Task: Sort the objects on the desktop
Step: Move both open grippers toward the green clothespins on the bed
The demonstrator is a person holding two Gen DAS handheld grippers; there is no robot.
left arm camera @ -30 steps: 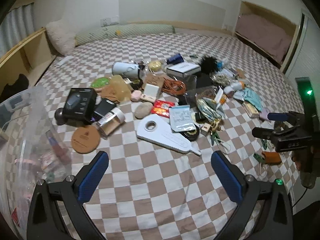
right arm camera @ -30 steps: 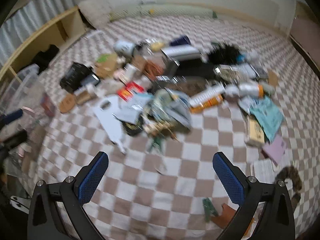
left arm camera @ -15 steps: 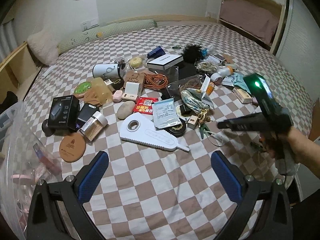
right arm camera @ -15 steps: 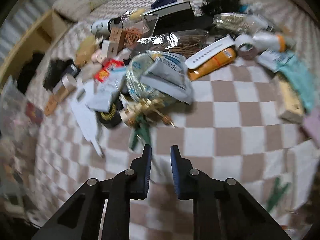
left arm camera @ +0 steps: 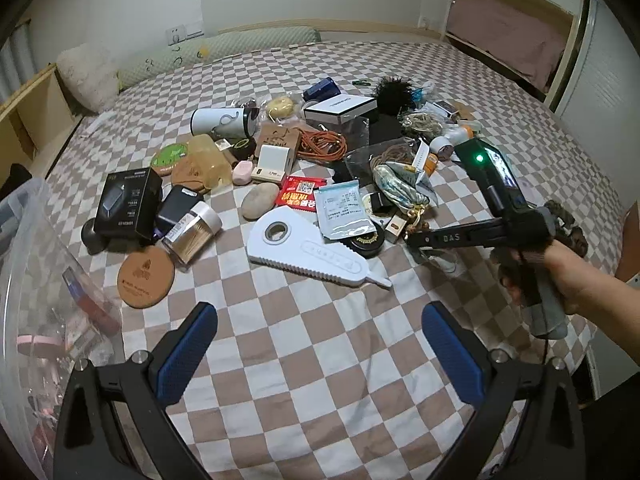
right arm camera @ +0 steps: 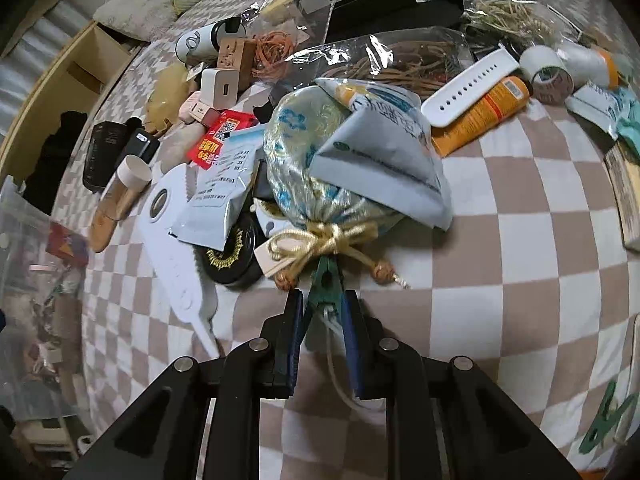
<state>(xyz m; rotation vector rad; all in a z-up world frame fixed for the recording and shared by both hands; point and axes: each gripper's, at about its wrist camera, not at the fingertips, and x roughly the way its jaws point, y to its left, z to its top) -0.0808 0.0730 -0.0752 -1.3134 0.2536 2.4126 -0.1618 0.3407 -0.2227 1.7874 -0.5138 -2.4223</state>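
Two tools showing: right tool [right arm camera: 321, 312] is closing narrow around a green clip [right arm camera: 326, 282], which is lying on the checkered bed [right arm camera: 520, 240] just below the tied pouch [right arm camera: 316, 160]. Left tool [left arm camera: 318, 344] is hanging wide apart over bare bed, near the white board [left arm camera: 308, 246].

I am in a bedroom of a home. The things lie on a wide bed with a checkered sheet [left arm camera: 304, 360], brown and white. At its far end I see a long green bolster [left arm camera: 224, 50] and a fluffy white pillow [left arm camera: 86, 76] against the wall. A second bed with pink bedding [left arm camera: 516, 46] stands in an alcove at the right.
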